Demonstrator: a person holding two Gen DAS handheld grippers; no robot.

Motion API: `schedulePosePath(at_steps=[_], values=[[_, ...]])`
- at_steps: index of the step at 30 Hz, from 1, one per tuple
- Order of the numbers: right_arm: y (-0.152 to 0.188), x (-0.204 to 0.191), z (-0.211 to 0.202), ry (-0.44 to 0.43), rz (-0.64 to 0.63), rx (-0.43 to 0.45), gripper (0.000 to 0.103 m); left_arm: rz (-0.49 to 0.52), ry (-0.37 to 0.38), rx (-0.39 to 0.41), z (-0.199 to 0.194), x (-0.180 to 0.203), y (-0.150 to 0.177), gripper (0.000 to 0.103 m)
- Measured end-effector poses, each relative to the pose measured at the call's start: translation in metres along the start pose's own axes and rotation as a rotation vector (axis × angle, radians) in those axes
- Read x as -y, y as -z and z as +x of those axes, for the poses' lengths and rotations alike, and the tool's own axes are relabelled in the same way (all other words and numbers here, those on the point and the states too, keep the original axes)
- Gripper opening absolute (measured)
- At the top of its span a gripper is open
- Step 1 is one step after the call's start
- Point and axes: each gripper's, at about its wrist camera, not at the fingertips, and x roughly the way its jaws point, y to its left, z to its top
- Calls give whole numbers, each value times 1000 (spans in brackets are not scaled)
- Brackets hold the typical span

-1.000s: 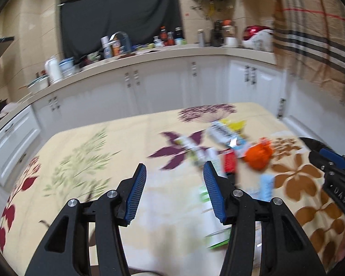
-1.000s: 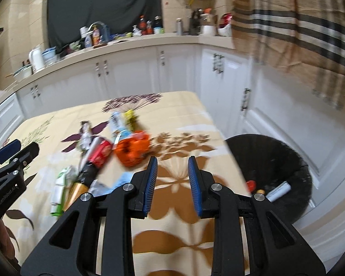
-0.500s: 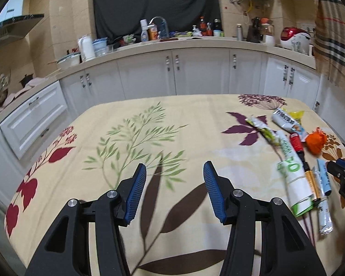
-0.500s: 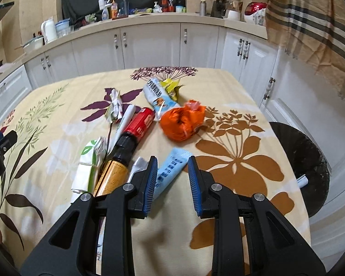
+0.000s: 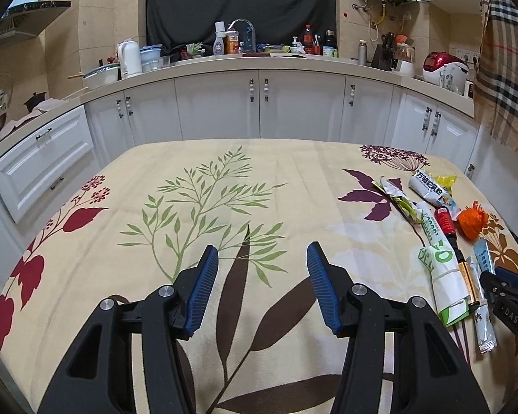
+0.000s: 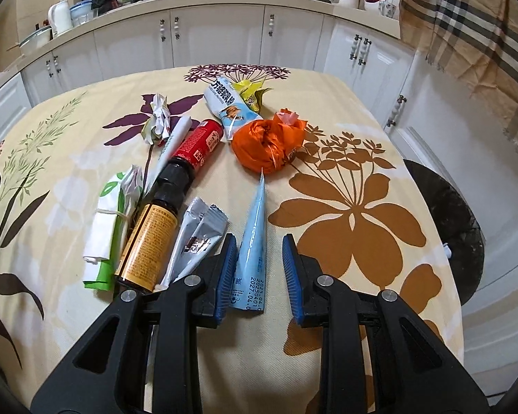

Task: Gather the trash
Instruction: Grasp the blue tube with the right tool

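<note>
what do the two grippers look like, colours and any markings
Both are alike: matte black angular frames with triangular cut-outs, silver round bolt heads at the pivots, and blue ribbed pads lining the jaws. The left gripper shows no lettering; the right gripper, seen in the left view, bears white letters, partly cut off. No cables or sleeves show.

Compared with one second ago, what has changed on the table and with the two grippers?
The right gripper has come down over the trash, its fingers now open on either side of the blue tube, not gripping it. The left gripper has swung away from the pile to bare tablecloth. The trash itself has not moved; the left fingers stay open.
</note>
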Motion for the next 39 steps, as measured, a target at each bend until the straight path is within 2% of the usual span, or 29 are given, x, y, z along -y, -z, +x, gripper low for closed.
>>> schedulePosePath(at_steps=[2,3,6,13,20,24,35,39], values=[[0,0,0,-2,-1,-1,19,-2,9,0,0,1,0,53],[0,0,-1,-7,-3,-2,13,-1,13,0,0,3,0,53],[2,2,-3,-9,2,6,9,2,22,0,-1,6,1,53],[3,17,-9,14,16,42,9,12,61,-19,-2,24,2,53],[7,43,-16,37,43,74,9,47,110,-35,-4,59,4,53],[10,60,-19,56,56,95,9,64,138,-44,-5,81,5,58],[14,101,-25,67,93,137,9,137,146,-72,0,126,10,59],[15,111,-24,51,109,137,9,141,164,-109,8,133,10,59]])
